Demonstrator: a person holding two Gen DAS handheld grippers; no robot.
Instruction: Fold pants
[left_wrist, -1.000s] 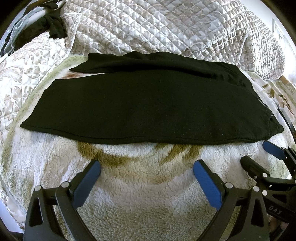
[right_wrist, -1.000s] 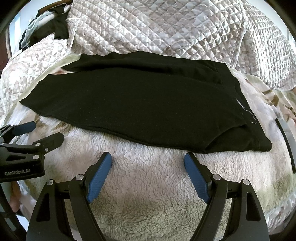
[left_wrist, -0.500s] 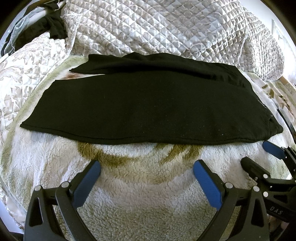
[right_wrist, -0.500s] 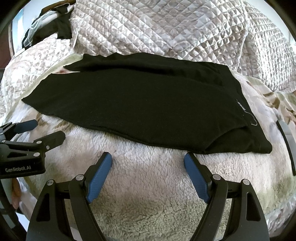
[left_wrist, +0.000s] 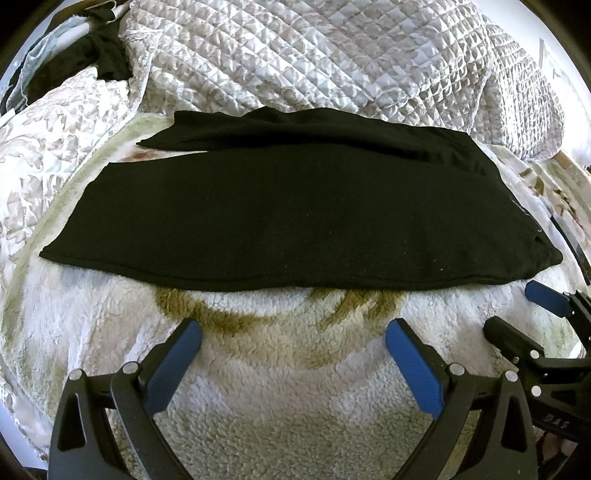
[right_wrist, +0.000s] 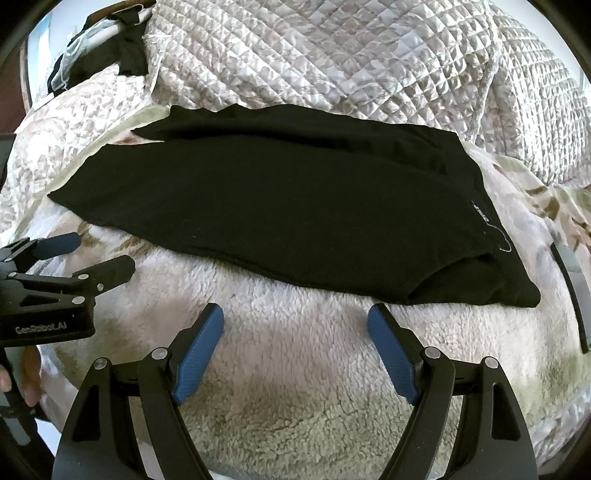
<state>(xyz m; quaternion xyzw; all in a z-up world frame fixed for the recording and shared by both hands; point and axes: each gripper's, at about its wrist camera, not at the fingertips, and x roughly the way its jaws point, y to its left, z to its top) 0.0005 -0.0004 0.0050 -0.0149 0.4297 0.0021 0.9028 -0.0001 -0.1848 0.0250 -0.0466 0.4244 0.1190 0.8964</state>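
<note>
Black pants (left_wrist: 295, 218) lie flat on a fleecy white blanket (left_wrist: 288, 369), one leg laid over the other, waistband at the right. They also show in the right wrist view (right_wrist: 288, 206), with a small white label near the waist. My left gripper (left_wrist: 293, 332) is open and empty, just short of the pants' near edge. My right gripper (right_wrist: 295, 317) is open and empty, close to the near edge by the waist end. Each gripper shows in the other's view: the right one (left_wrist: 517, 310) and the left one (right_wrist: 99, 251), both open.
A quilted grey-white bedspread (left_wrist: 314, 55) is bunched up behind the pants. Dark clothing (left_wrist: 103, 59) lies at the far left corner. A dark strap-like object (right_wrist: 572, 288) lies at the right edge of the blanket.
The right wrist view has shifted slightly, with the pants a little lower and nearer the fingers. The left gripper has hardly moved. Both stay open.
</note>
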